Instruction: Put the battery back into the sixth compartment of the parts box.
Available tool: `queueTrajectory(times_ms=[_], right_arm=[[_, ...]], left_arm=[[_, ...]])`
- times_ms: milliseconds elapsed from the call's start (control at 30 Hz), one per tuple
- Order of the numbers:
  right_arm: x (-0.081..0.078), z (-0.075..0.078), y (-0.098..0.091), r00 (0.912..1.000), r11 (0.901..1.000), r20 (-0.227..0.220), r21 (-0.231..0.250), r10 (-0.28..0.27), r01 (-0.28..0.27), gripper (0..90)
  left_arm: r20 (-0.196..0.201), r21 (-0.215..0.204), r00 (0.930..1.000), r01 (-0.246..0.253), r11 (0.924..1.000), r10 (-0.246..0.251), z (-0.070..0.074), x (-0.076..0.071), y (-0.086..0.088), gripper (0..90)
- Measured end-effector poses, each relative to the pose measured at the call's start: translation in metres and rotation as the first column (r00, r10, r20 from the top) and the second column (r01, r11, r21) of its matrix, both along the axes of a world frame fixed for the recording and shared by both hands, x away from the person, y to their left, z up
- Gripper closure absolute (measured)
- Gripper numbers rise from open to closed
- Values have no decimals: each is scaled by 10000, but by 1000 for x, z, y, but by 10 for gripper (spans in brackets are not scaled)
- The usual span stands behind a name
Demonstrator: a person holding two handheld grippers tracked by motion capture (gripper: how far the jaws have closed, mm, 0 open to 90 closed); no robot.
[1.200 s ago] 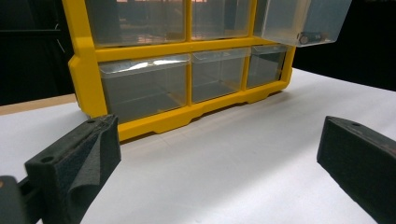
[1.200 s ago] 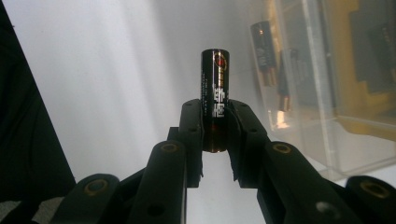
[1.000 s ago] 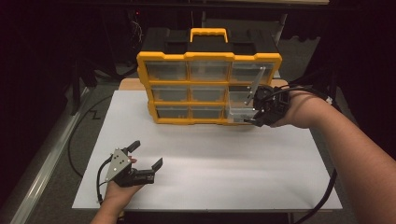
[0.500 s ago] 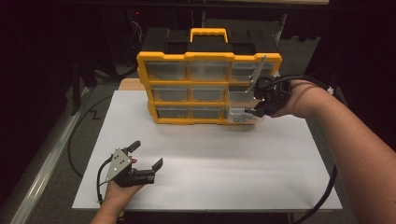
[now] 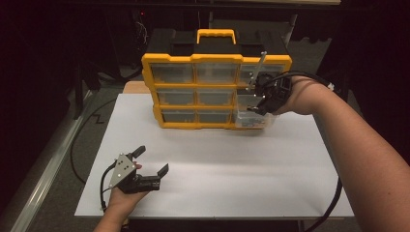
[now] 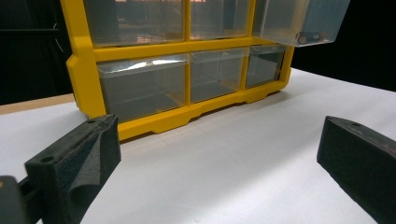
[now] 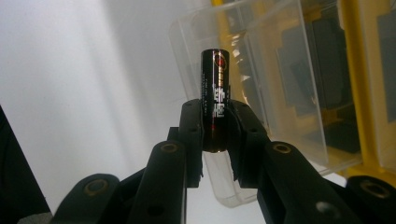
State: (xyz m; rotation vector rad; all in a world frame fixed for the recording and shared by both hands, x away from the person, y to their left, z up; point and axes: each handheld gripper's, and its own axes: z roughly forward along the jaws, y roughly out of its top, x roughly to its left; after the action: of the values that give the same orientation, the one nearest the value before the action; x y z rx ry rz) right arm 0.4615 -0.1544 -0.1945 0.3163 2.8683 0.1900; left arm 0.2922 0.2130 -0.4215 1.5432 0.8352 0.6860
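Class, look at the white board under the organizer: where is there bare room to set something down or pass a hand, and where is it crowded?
Bare: the wide middle and right of the white board, between the yellow organizer and the near edge. Crowded: the organizer's right end, where the right hand-held gripper holds a battery at a pulled-out clear drawer; and the near-left corner, where the left hand-held gripper rests open.

battery [image 7: 215,100]: black, round and long, white and red marks | pose: stands on end, lower part pinched between two black jaws | place: in front of clear drawer [image 7: 285,93], pulled out of the yellow box [image 5: 215,92]
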Motion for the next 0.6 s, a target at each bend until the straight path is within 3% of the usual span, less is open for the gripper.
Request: queueTrajectory(times_ms=[600], right_arm=[[21, 0, 10, 9993, 9992, 210, -236, -320, 325, 790]], left_arm=[[-8, -5, 10000, 9, 10000, -9, 0, 0, 0, 7]])
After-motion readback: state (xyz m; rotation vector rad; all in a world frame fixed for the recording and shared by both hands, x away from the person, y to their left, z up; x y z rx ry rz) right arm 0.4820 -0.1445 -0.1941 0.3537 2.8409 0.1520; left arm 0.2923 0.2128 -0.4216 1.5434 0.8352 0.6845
